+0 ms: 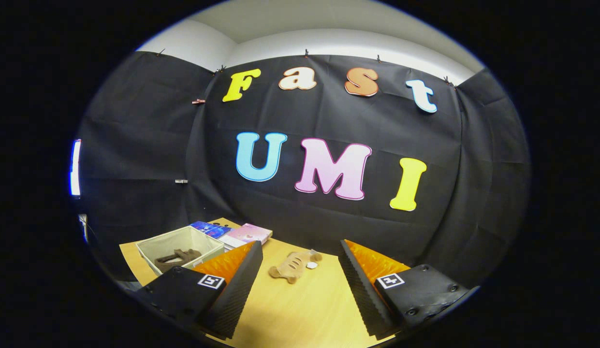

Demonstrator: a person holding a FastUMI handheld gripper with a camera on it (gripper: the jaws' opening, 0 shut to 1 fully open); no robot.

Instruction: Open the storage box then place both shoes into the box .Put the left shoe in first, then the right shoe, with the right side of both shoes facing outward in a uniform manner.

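While the gripper (300, 263) is held spread wide above the wooden table (290, 314), nothing is gripped between its fingers. A tan shoe (294, 266) is seen lying on the table just ahead of them, between the two. To the far left, the open storage box (181, 247) is found with a dark brown shoe (176, 258) inside it, and books (241, 234) are stacked beyond its right side.

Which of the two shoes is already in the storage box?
The dark brown shoe lies inside the open storage box, beyond the open claw's left finger. The tan shoe is on the table, ahead between the fingers.
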